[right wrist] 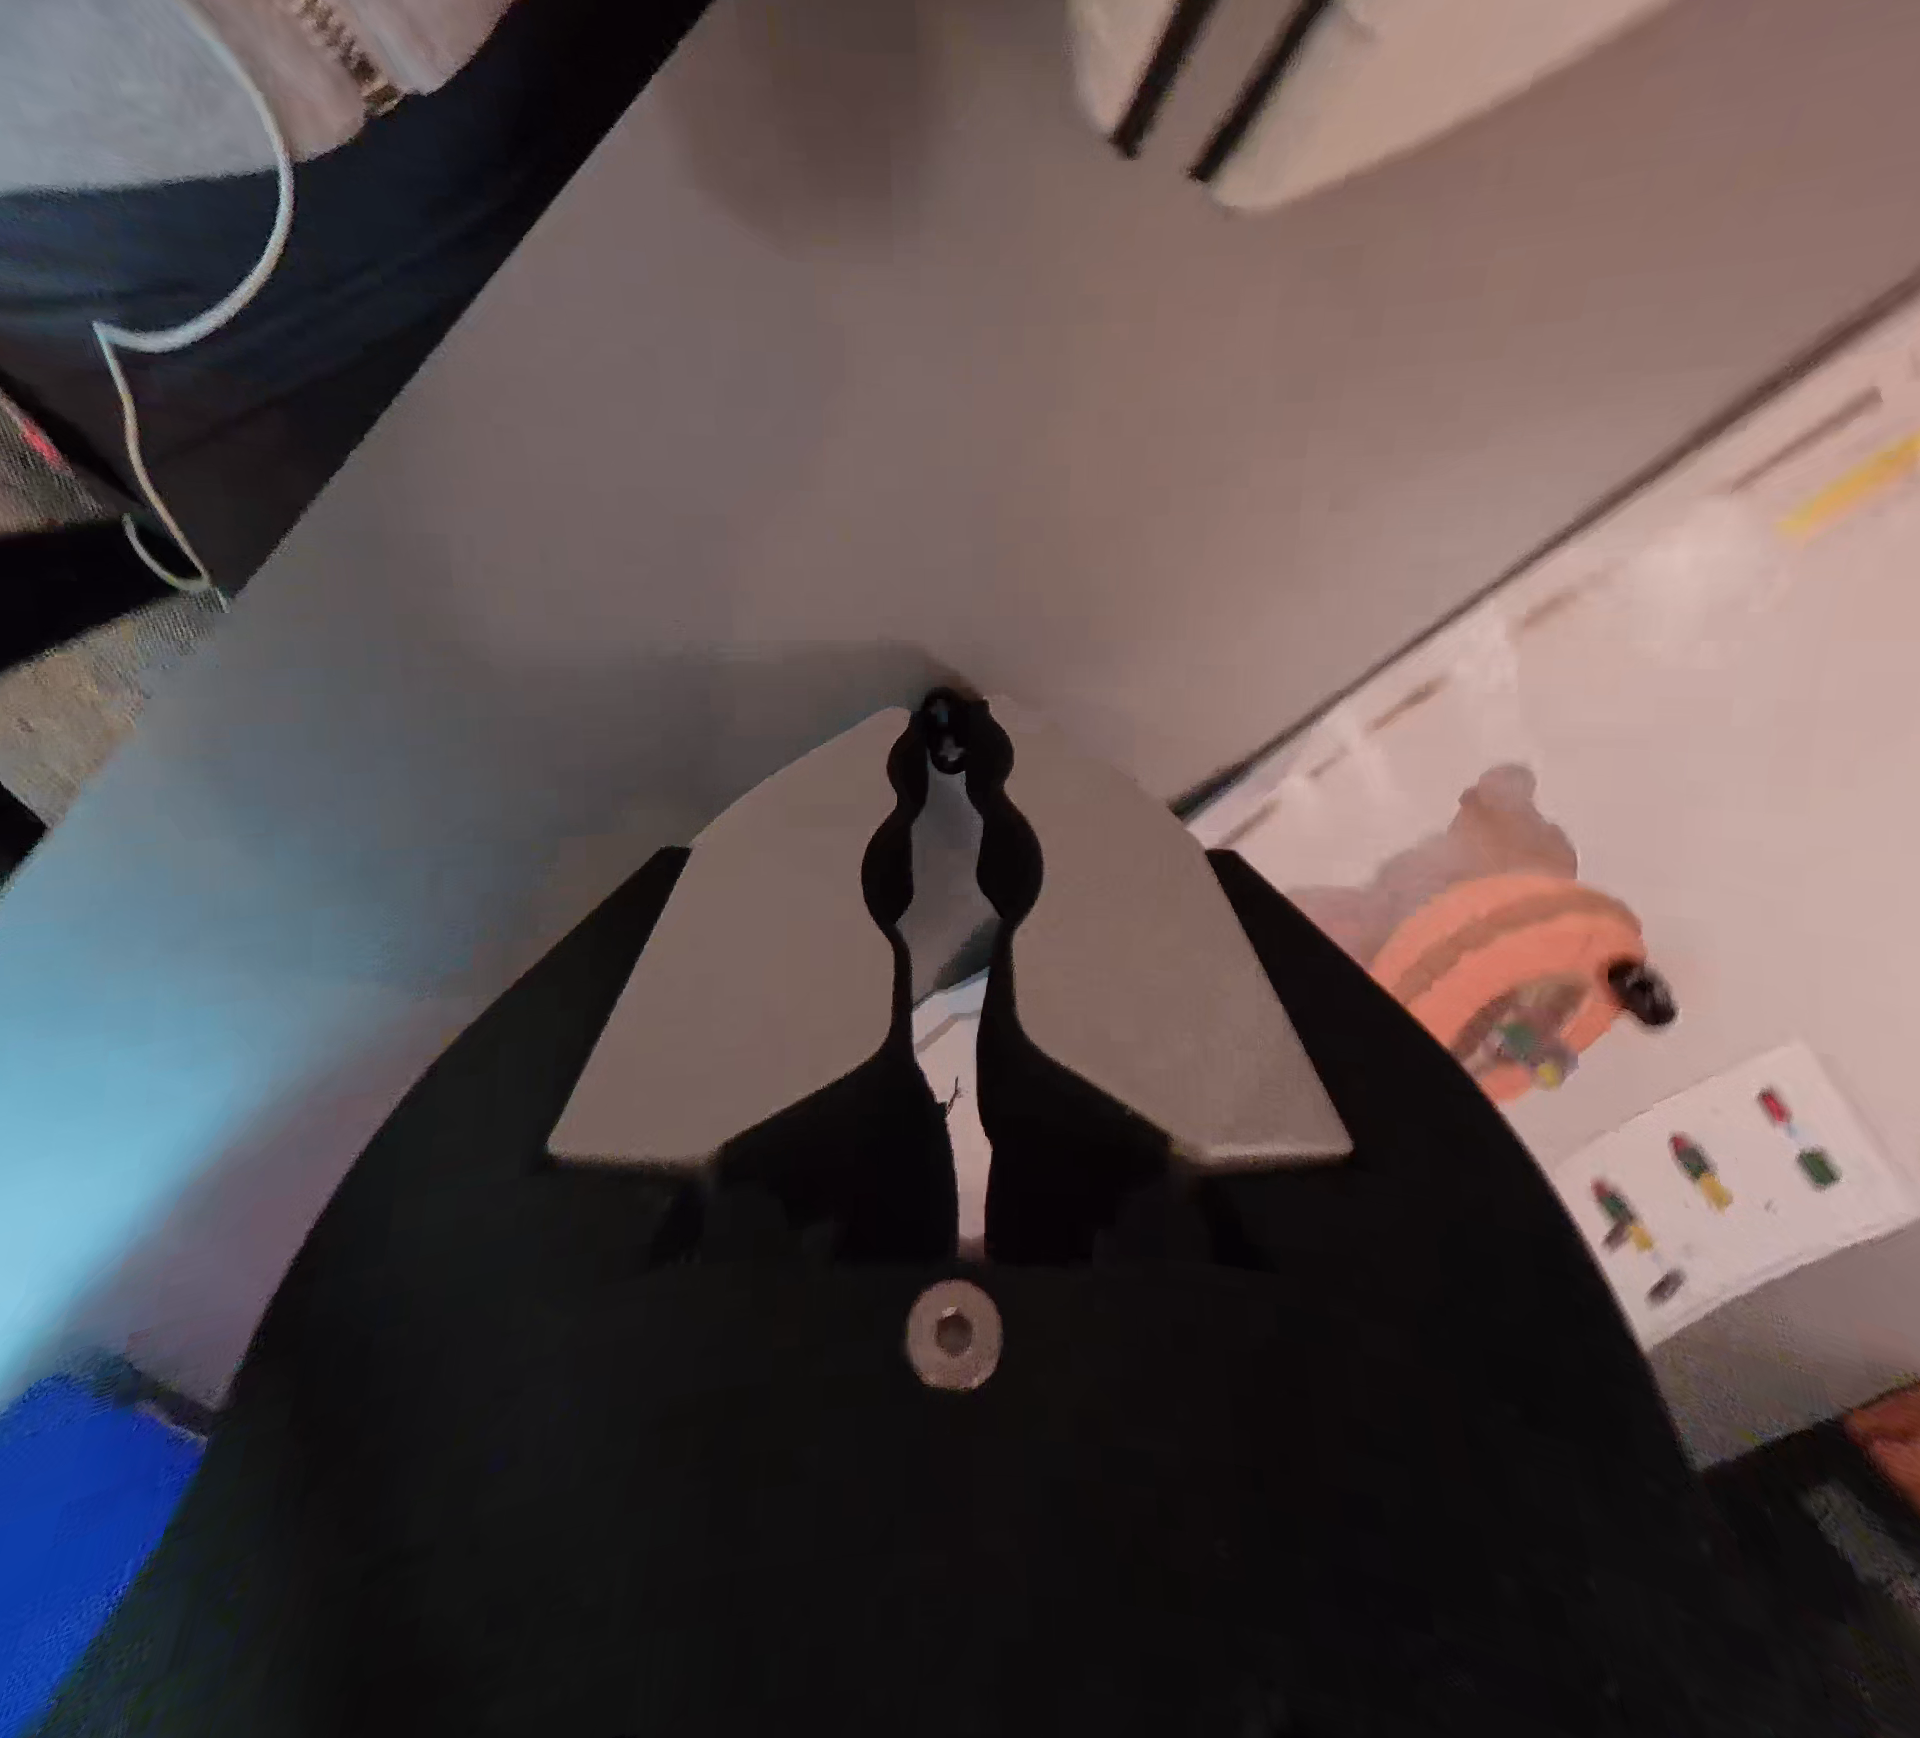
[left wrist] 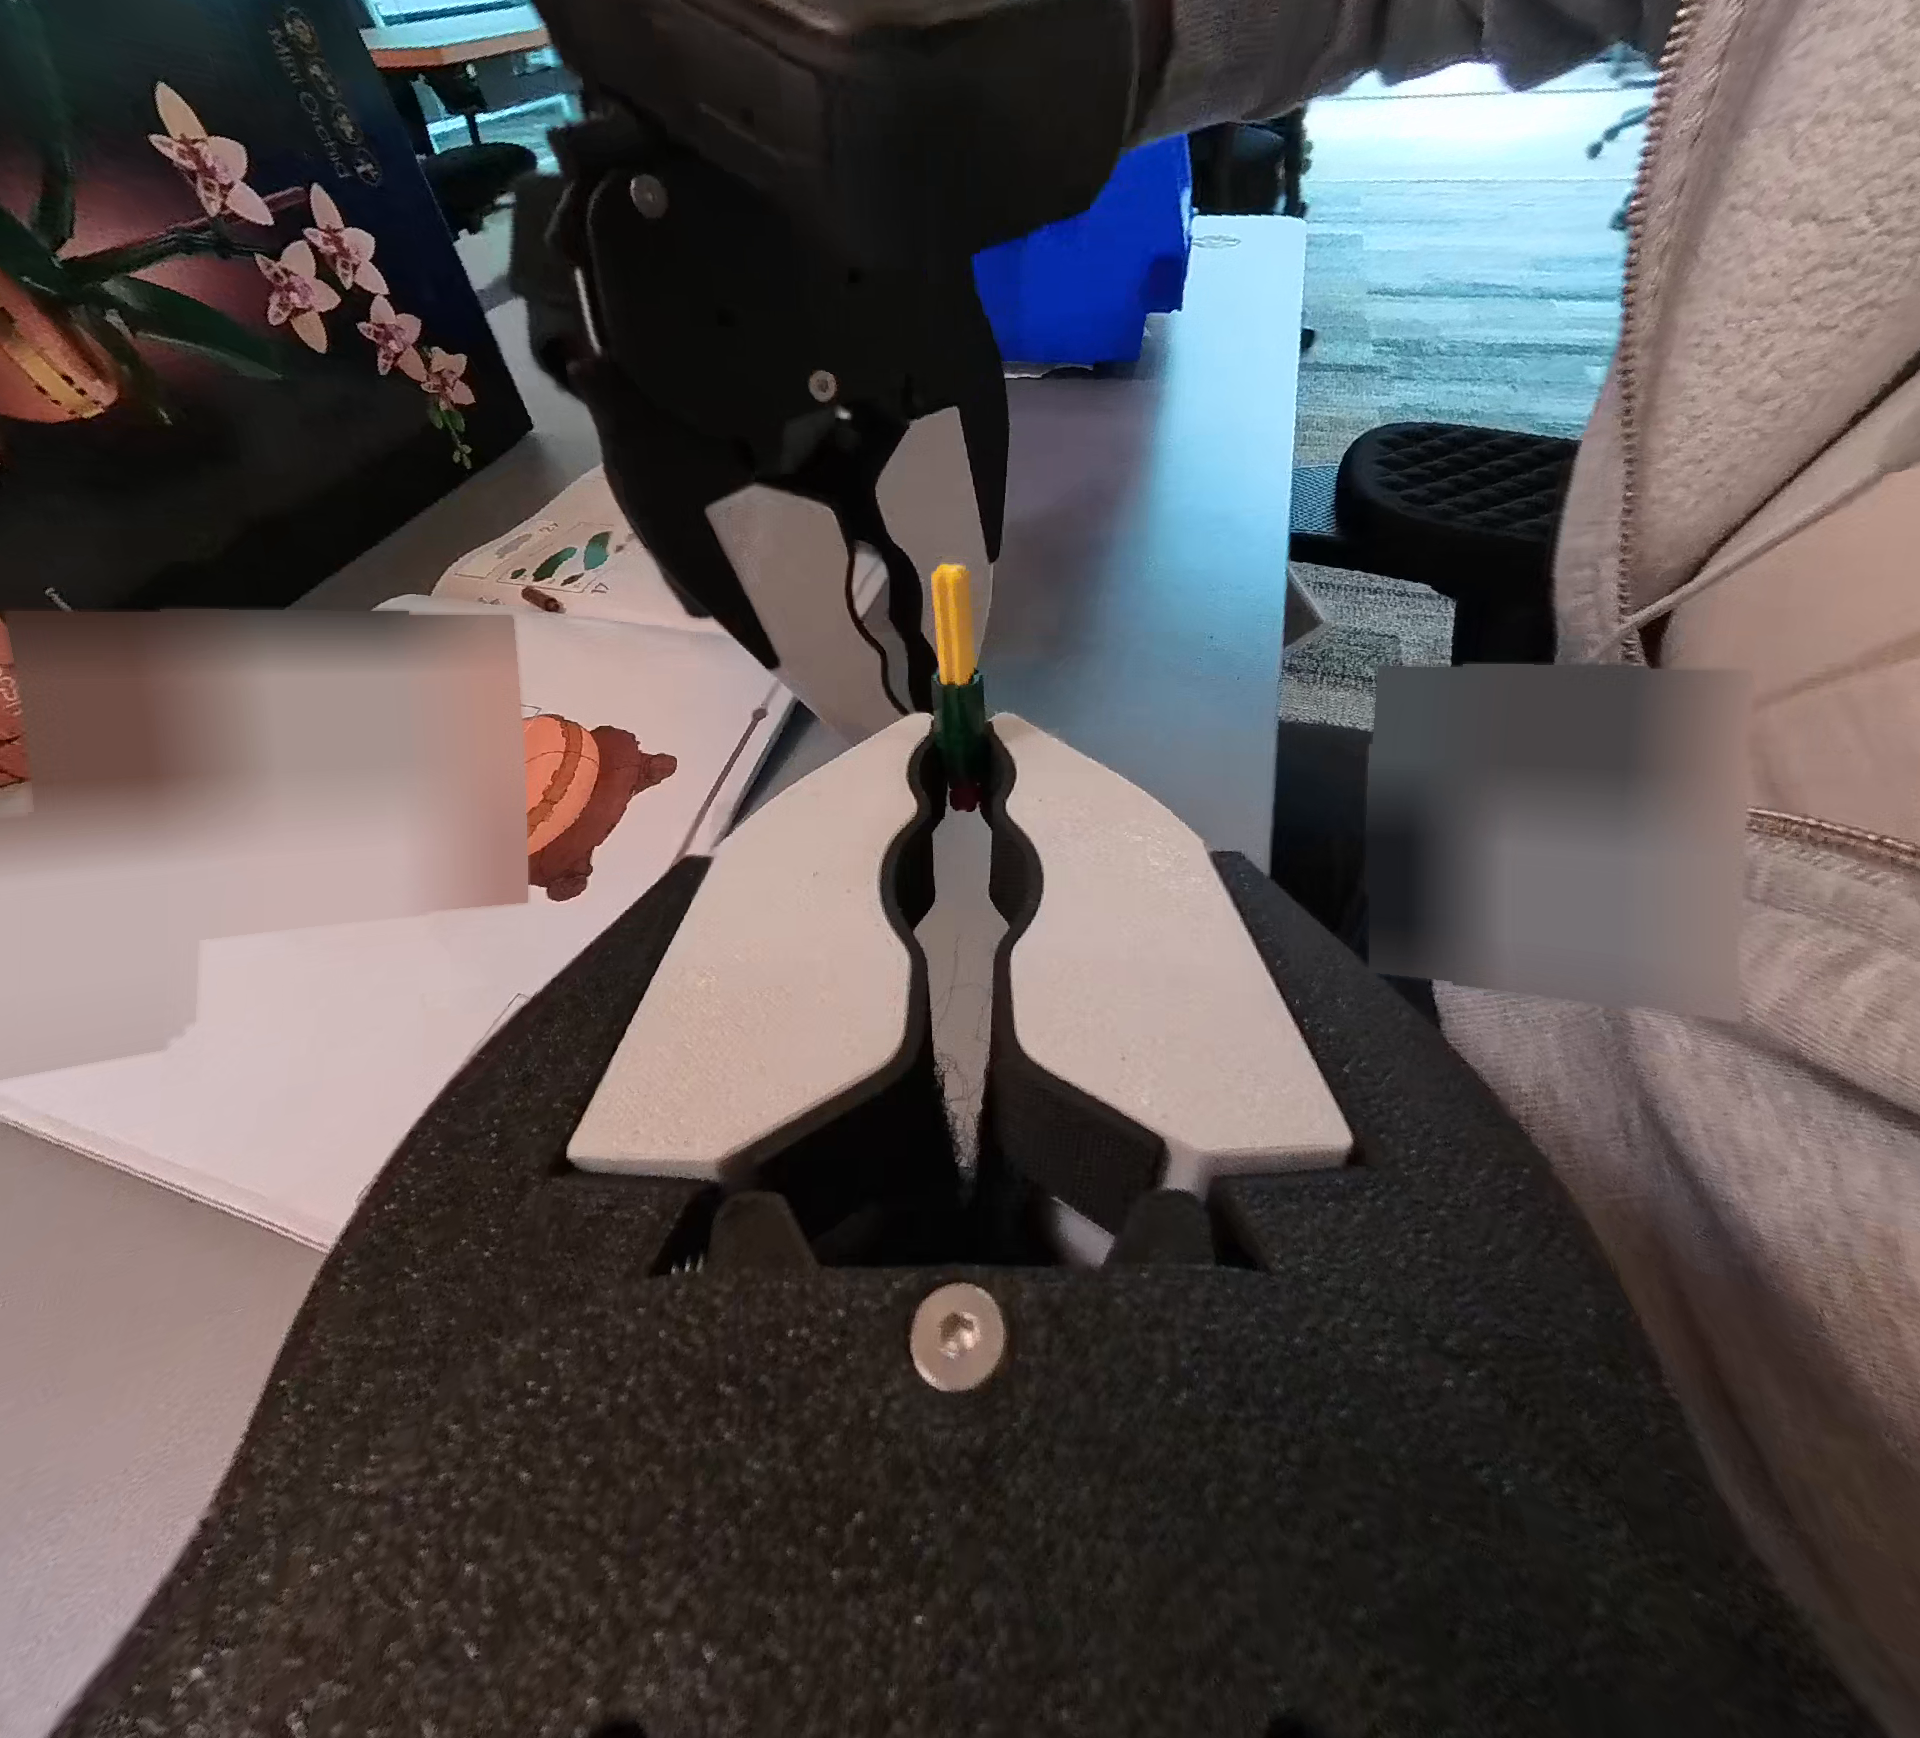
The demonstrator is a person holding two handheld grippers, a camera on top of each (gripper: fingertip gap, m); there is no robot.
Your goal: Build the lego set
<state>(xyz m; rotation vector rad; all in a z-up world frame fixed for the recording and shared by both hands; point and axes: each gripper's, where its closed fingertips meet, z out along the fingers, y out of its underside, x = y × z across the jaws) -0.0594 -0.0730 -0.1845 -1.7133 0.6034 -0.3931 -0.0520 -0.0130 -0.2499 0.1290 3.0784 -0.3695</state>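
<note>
Lego pieces (left wrist: 957, 701) — a yellow rod standing up from a green sleeve — are pinched at the tips of the left gripper (left wrist: 958, 753). Just beyond, the right gripper (right wrist: 948, 732) clamps a tiny black piece (right wrist: 943, 741) — above the grey table (left wrist: 1143, 545).

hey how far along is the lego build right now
Early, it seems. Done: a yellow axle is seated in a green piece. In hand: the left tongs pinch that green piece, and the right tongs grip a tiny dark part. Left: joining them, then the steps on the open instruction booklet; no finished model is visible.
</note>
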